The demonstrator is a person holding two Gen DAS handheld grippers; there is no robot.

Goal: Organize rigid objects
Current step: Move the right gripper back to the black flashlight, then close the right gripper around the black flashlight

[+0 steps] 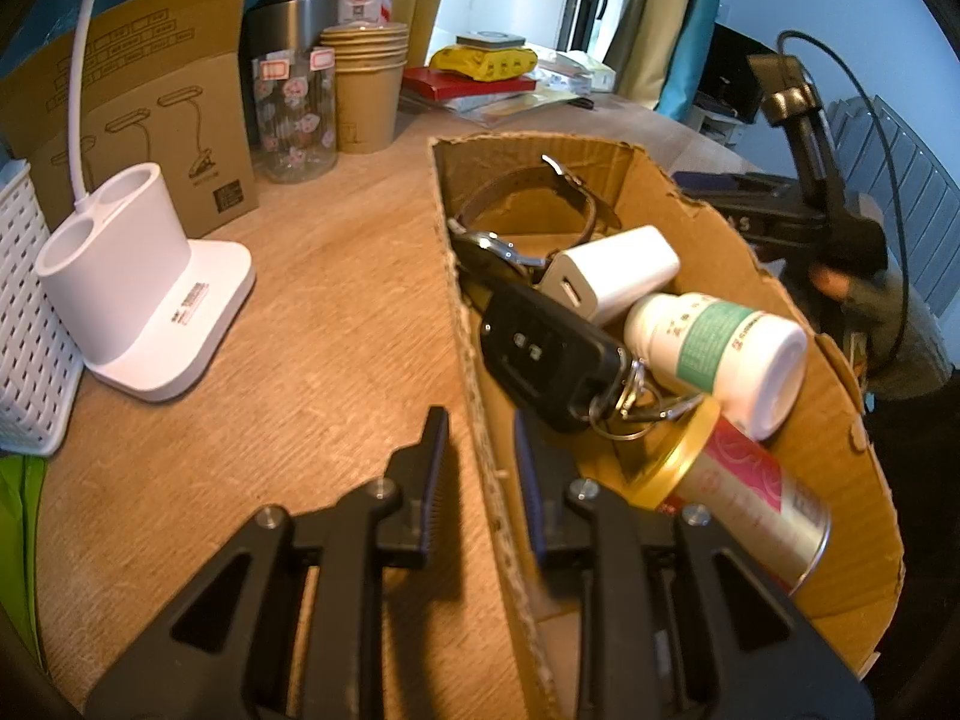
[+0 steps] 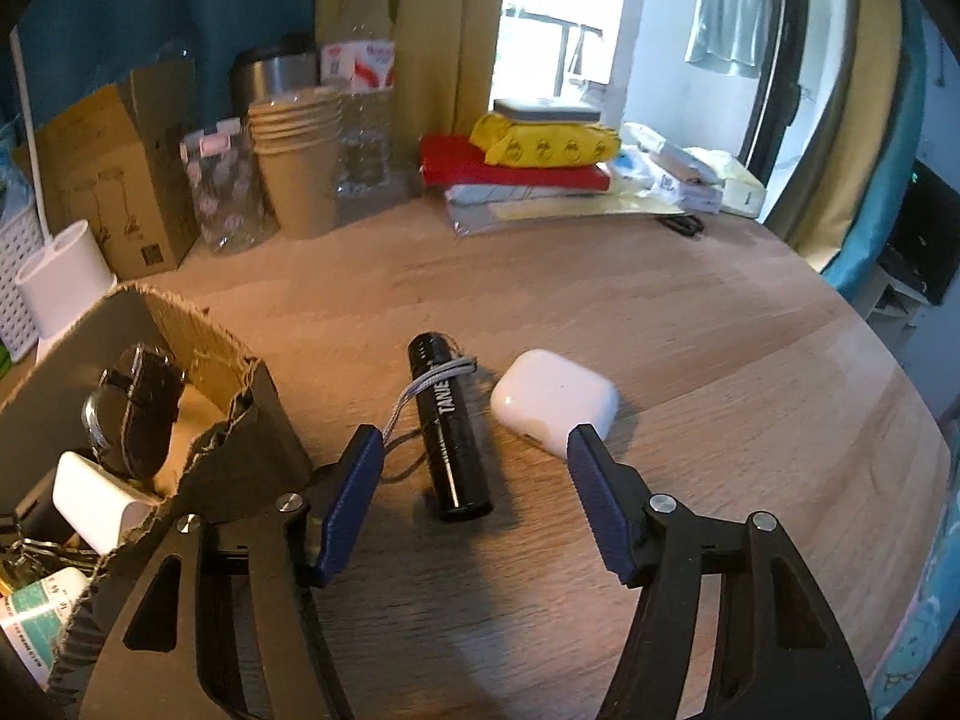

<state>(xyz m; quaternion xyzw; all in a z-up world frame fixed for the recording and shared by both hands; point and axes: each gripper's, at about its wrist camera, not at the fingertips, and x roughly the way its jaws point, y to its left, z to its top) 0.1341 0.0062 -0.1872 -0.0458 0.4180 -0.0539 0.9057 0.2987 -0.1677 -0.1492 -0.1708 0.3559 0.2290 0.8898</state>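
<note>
The left gripper [image 1: 480, 468] pinches the cardboard box [image 1: 660, 192] wall, holding watch, charger, car key, bottle and can, while the right gripper [image 2: 474, 450] hangs wide open, empty, over the black flashlight [image 2: 450, 438] lying on the tabletop [image 2: 690, 330] beside the white earbud case [image 2: 552, 396].

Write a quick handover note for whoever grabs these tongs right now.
Left tongs: clamped on the cardboard box wall, steadying it.
Right tongs: open, empty, poised over the black flashlight.
Done: watch, charger, car key, pill bottle and can are boxed.
Left: flashlight and white earbud case, both on the table.
</note>
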